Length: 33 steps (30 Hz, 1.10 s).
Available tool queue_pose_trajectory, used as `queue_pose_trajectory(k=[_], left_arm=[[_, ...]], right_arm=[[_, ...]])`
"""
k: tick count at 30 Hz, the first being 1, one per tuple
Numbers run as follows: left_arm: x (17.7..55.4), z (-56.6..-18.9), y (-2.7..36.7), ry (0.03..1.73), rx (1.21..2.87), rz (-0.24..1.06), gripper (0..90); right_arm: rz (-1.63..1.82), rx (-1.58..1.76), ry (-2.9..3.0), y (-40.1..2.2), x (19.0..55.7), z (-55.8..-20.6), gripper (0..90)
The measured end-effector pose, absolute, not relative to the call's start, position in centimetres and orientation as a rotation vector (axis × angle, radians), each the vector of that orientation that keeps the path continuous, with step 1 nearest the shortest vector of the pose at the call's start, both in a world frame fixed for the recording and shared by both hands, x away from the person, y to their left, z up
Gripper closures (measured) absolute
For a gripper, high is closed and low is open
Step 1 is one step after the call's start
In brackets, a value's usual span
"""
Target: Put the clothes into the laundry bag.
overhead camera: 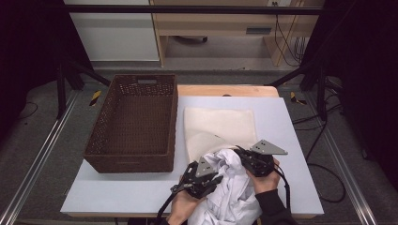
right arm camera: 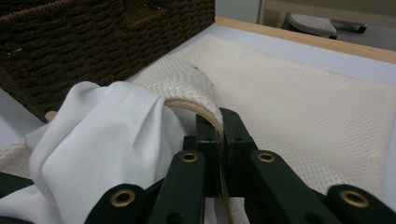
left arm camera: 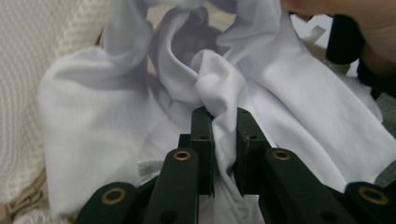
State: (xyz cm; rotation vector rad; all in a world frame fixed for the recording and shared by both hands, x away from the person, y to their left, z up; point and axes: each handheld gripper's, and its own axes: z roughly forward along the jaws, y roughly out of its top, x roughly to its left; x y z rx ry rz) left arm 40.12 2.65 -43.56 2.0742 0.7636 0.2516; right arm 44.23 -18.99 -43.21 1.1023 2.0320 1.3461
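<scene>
**Fig. Stuffing a white garment into a cream mesh laundry bag, w/ both grippers.**

High view: crumpled white cotton garment [overhead camera: 230, 187] lies at table's near edge, on cream mesh laundry bag [overhead camera: 220, 124], beside brown woven basket [overhead camera: 133, 122]. Left gripper view: left gripper [left arm camera: 223, 122] pinches a garment fold, jaws nearly closed; best fed in small bunches. Right gripper view: right gripper [right arm camera: 221, 122] is clamped on bag's zip rim, which it should hold high to keep the mouth open.

A brown woven basket [overhead camera: 133, 123] sits on the table [overhead camera: 291, 140] (at its left edge); beyond the table stands a wooden cabinet [overhead camera: 211, 23].
</scene>
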Motion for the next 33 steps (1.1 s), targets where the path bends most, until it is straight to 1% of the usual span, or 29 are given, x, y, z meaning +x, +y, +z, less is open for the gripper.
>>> queue_pose_trajectory(k=[4,8,9,11,13,15,16,17,20,23,24,27,30,33], left_arm=[[41.4,-42.8,1.1,0.766,2.074,0.265,80.4],[43.4,-43.0,-0.9,0.794,2.147,0.345,80.6],[44.6,-43.6,-1.3,0.818,2.173,0.349,80.7],[46.1,-44.6,-1.5,0.867,2.169,0.337,80.9],[46.9,-44.9,-1.4,0.885,2.167,0.304,80.7],[46.7,-44.8,-1.3,0.868,2.172,0.319,79.4],[46.5,-44.7,-1.3,0.864,2.179,0.323,77.6],[46.2,-44.5,-1.1,0.86,2.167,0.325,73.9],[44.8,-43.5,-0.2,0.824,2.141,0.314,50.6],[43.1,-42.4,0.9,0.797,2.127,0.303,30.9],[42.5,-42.1,1.4,0.791,2.125,0.322,28.0],[40.9,-41.7,3.3,0.795,2.085,0.348,24.8],[40.2,-43.1,4.6,0.838,2.088,0.37,25.1],[40.8,-45.1,4.9,0.898,2.102,0.324,26.0]], right_arm=[[1.365,1.084,2.02,-19.0,44.0,-42.8,87.4],[1.389,1.059,2.004,-18.9,43.7,-42.3,87.3],[1.395,1.049,2.002,-18.9,43.6,-42.2,87.3],[1.403,1.039,1.997,-18.9,43.4,-42.0,87.3],[1.403,1.035,1.998,-18.9,43.4,-42.0,87.3],[1.394,1.043,2.011,-19.0,43.5,-42.3,87.3],[1.385,1.051,2.018,-19.0,43.6,-42.5,87.3],[1.38,1.055,2.025,-19.0,43.7,-42.6,87.3],[1.359,1.073,2.043,-19.1,43.8,-43.0,87.2],[1.343,1.081,2.051,-19.2,43.8,-43.2,87.2],[1.343,1.083,2.05,-19.2,43.8,-43.3,87.2],[1.334,1.08,2.057,-19.1,43.8,-43.4,87.1],[1.333,1.078,2.061,-19.1,43.8,-43.5,87.1],[1.329,1.077,2.068,-19.0,43.8,-43.6,86.9]])
